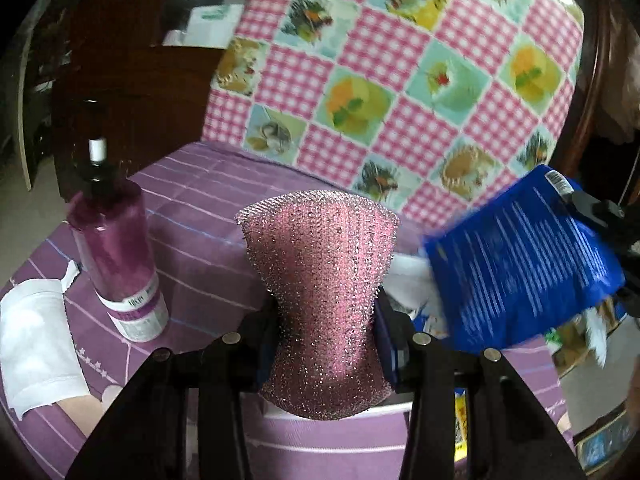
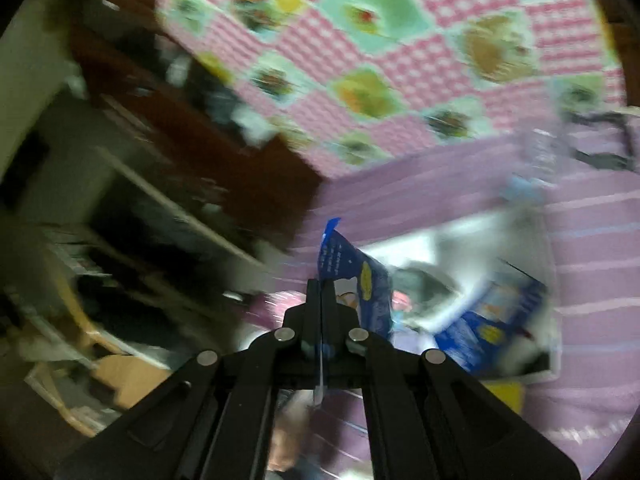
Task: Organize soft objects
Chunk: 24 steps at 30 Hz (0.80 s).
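- Left claw [image 1: 326,316] — clamped on the pink sponge [image 1: 320,292] at its waist, jaws part-way apart with the sponge filling the gap.
- Right claw [image 2: 322,300] — pressed together on the edge of a blue packet [image 2: 352,280]; the film stands up past the fingertips.
- Pink sponge — sparkly mesh over foam, judged light, squashy and rough enough not to slip. It pinches in where held and flares above and below, so the narrow middle looks the best place to hold it. It is held above the purple cloth [image 1: 208,216], right of the purple bottle [image 1: 116,256].
- Blue packet — thin, crinkly film, judged light, floppy and rather slick; a sealed edge gives the surest hold. It hangs further right of the bottle, just beyond the sponge.
- Second blue packet [image 2: 488,332] — lies in a white tray [image 2: 408,244]; blurred.
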### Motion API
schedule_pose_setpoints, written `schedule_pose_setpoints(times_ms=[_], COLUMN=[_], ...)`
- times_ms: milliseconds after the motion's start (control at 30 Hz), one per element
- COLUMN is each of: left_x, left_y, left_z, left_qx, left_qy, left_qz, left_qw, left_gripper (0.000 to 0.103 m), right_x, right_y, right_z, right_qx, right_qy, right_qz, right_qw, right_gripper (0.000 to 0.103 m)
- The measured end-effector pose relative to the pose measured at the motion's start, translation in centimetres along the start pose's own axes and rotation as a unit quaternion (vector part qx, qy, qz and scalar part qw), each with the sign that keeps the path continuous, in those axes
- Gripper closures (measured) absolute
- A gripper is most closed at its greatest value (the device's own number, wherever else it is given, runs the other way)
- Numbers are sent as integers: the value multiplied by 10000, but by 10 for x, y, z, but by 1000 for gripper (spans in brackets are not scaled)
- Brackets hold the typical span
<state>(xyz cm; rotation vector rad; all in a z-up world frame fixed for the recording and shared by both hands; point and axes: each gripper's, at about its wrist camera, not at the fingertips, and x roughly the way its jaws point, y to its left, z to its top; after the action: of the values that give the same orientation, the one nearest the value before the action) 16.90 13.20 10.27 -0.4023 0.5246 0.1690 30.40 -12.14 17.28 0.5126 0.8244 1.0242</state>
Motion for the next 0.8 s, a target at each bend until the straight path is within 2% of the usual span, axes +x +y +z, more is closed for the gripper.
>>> schedule_pose_setpoints(times_ms=[100,133,200,300,367,433,467,700,800], left_x=[-3,-2,0,3,5,9,10,22,34], left_y=[7,7,6,1,0,2,3,-7,-17], left_z=[2,2,1,-3,-5,-6,-7,-15,-21], left_qx=[-153,-145,-112,-19,7,-50,-59,78,108], left_qy=[-99,-86,-73,-45,-31,50,79,367,713], left_qz=[12,13,56,103,109,84,80,49,-97], left_qw=[9998,9999,9999,9999,9999,9999,9999,9993,9973], left_gripper=[61,61,61,61,61,61,61,61,61], right_x=[14,22,31,38,45,50,51,64,62], right_y=[-27,-44,-72,-107,-132,-145,-146,-135,-136], right_z=[2,-1,-7,-16,-21,-24,-25,-27,-27], right_qx=[264,397,521,640,962,1177,1150,488,445], right_qy=[103,171,243,315,596,778,764,652,631], right_qz=[-191,-377,-969,-1848,-2101,-2174,-2104,-2398,-2439], right_qw=[9994,9984,9936,9802,9711,9658,9678,9674,9667], right_gripper=[102,102,102,102,102,102,102,102,102])
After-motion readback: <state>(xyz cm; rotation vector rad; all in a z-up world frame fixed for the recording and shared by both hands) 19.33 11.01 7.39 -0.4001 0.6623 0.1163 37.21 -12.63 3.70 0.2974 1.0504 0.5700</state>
